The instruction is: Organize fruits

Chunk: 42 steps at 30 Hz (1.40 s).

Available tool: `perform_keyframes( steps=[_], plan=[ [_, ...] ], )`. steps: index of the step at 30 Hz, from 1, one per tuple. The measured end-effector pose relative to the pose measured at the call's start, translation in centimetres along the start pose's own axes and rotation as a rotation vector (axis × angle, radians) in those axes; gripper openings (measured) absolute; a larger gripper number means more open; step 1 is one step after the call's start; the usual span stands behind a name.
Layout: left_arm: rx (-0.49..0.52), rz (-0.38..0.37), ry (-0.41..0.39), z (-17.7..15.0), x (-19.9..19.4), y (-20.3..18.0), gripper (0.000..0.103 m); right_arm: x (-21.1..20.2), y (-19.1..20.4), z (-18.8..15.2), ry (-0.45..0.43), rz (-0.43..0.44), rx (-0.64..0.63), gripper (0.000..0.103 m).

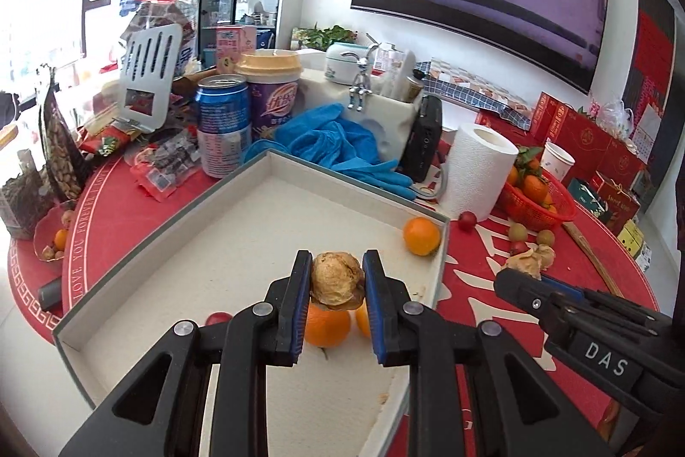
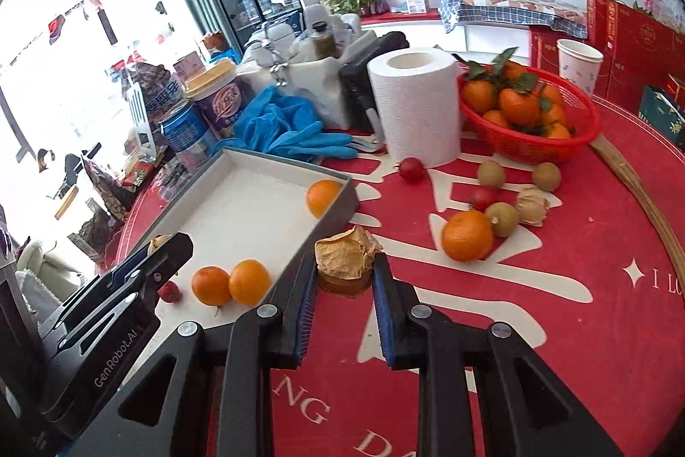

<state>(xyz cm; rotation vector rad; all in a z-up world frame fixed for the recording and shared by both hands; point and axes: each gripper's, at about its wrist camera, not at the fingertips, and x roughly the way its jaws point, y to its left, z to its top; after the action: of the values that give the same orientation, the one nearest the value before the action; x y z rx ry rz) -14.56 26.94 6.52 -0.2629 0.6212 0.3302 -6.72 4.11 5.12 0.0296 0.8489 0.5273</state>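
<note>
My left gripper (image 1: 337, 277) is shut on a dry, papery husk fruit (image 1: 337, 278) and holds it above the grey tray (image 1: 180, 268). In the tray lie two oranges (image 1: 327, 324) under the gripper, one orange (image 1: 421, 235) in the far right corner, and a small red fruit (image 1: 218, 318). My right gripper (image 2: 346, 268) is shut on another husk fruit (image 2: 346, 258) just right of the tray's edge (image 2: 338, 208), low over the red tablecloth. On the cloth lie an orange (image 2: 466, 235), green fruits (image 2: 491, 173), red fruits (image 2: 483, 197) and another husk fruit (image 2: 531, 205).
A red basket (image 2: 531, 148) of leafy oranges stands behind the loose fruit. A paper roll (image 2: 413, 106), blue gloves (image 2: 282, 131), a can (image 1: 222, 123), a purple cup (image 1: 274, 97), a paper cup (image 2: 578, 67) and snack packets crowd the table's far side.
</note>
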Motion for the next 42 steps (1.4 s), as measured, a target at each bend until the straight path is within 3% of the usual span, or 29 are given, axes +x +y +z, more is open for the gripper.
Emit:
perform_keyframes(
  steps=[12,28,29,31,32,35,36,37,38,40,42],
  plan=[
    [-0.106,0.079,0.034,-0.3,0.6,4.7,0.026,3.5,6.6,0.7,0.058,0.046,-0.119,0.026],
    [-0.112,0.087,0.076,-0.5,1.5,4.8,0.027,5.1,6.7,0.7,0.093,0.046,-0.122,0.026],
    [-0.113,0.089,0.078,-0.5,1.6,4.8,0.028,5.1,6.7,0.8,0.094,0.048,-0.121,0.026],
    [-0.119,0.096,0.079,-0.5,1.6,4.9,0.043,5.2,6.7,0.9,0.092,0.057,-0.119,0.026],
    [-0.125,0.114,0.075,-0.6,1.5,5.0,0.056,5.3,6.7,1.0,0.093,0.068,-0.120,0.026],
    [-0.161,0.151,0.039,-0.5,0.9,5.8,0.068,5.3,6.7,1.2,0.091,0.083,-0.106,0.041],
    [-0.176,0.161,0.026,-0.4,0.7,6.0,0.077,5.3,6.3,1.4,0.089,0.070,-0.087,0.064],
    [-0.188,0.155,0.018,-0.4,0.5,6.2,0.082,5.1,5.6,1.6,0.084,0.061,-0.059,0.078],
    [-0.191,0.144,0.015,-0.3,0.4,6.2,0.082,4.8,4.7,1.8,0.071,0.064,-0.027,0.103],
    [-0.173,0.138,0.015,-0.3,0.3,5.8,0.083,3.9,3.0,2.0,0.046,0.076,0.018,0.103],
    [-0.145,0.128,0.015,-0.3,0.3,4.9,0.083,3.1,1.2,2.1,0.039,0.029,0.040,0.103]
  ],
)
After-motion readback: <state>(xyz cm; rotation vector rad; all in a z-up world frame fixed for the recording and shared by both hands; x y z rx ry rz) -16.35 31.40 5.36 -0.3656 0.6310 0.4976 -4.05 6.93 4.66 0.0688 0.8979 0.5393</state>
